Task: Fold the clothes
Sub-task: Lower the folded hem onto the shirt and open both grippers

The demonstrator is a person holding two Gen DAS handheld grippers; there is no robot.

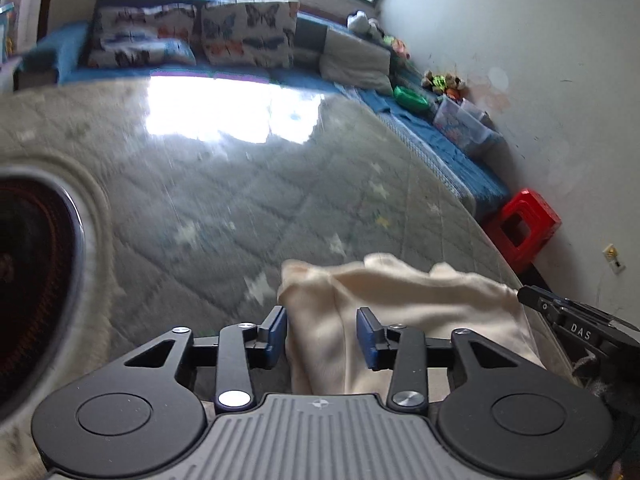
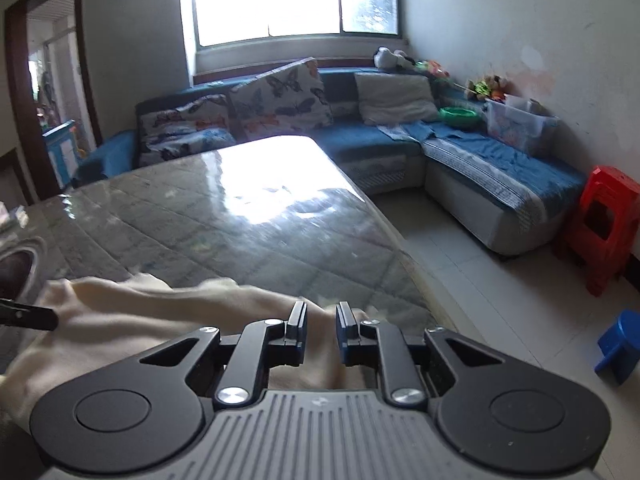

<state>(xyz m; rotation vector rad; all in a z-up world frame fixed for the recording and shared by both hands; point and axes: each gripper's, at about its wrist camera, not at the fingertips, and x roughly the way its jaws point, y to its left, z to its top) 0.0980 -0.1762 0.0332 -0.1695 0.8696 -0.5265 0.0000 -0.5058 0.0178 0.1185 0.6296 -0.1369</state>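
A cream garment lies bunched at the near edge of a table covered by a grey quilted cloth with stars. My left gripper is open, its blue pads on either side of a fold of the garment. The right gripper shows at the right edge of this view. In the right wrist view the garment lies under and between my right gripper's fingers, which stand a little apart, open. The left gripper's tip shows at the left edge.
A round dark opening with a pale rim sits on the table at the left. A blue corner sofa with butterfly cushions stands behind. A red stool and a blue stool stand on the tiled floor to the right.
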